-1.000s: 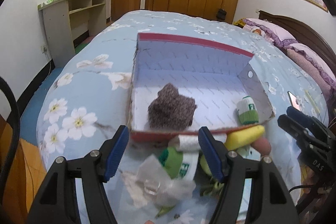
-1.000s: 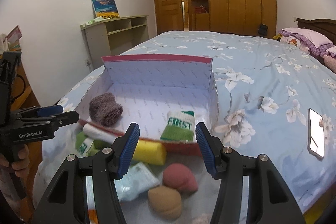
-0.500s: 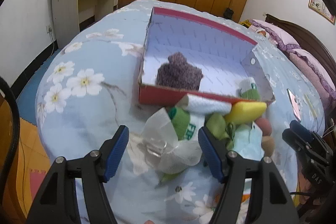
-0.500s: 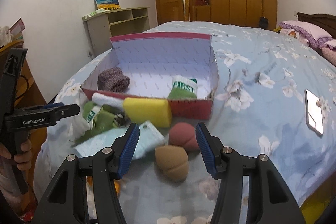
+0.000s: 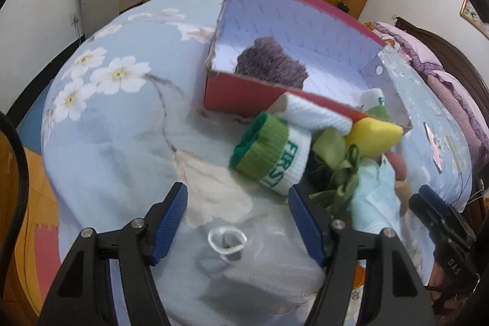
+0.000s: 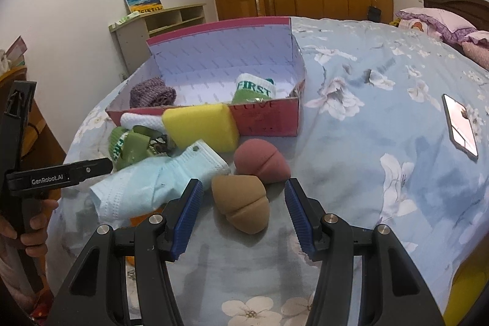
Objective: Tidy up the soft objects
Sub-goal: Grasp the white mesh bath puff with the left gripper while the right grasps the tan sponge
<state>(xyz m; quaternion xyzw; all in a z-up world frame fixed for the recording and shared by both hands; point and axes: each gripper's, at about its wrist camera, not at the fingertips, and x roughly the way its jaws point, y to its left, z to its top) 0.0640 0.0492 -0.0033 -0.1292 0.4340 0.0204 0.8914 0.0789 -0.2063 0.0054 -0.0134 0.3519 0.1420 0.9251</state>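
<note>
Risk: tan sponge [image 6: 240,203] is rounded and squashy, so a pinch off its middle could let it squirt out and roll off the bed edge; the light blue mask [image 6: 159,182] just left of it could snag on the left finger and get dragged along.
Right gripper [image 6: 241,211]: jaws wide apart, holding nothing, straddling the tan sponge.
Left gripper [image 5: 238,222]: jaws apart, holding nothing, over a clear bag [image 5: 229,243] near the rolled FIRST sock [image 5: 272,155].
Tan sponge position: on the bedspread, in front of the red box [image 6: 262,119], touching the pink sponge [image 6: 259,162].
Long axis: runs toward the gripper and slightly right; cleft broad end nearest the camera.
Box contents: purple knit [image 6: 151,93] and another FIRST sock [image 6: 253,89].
</note>
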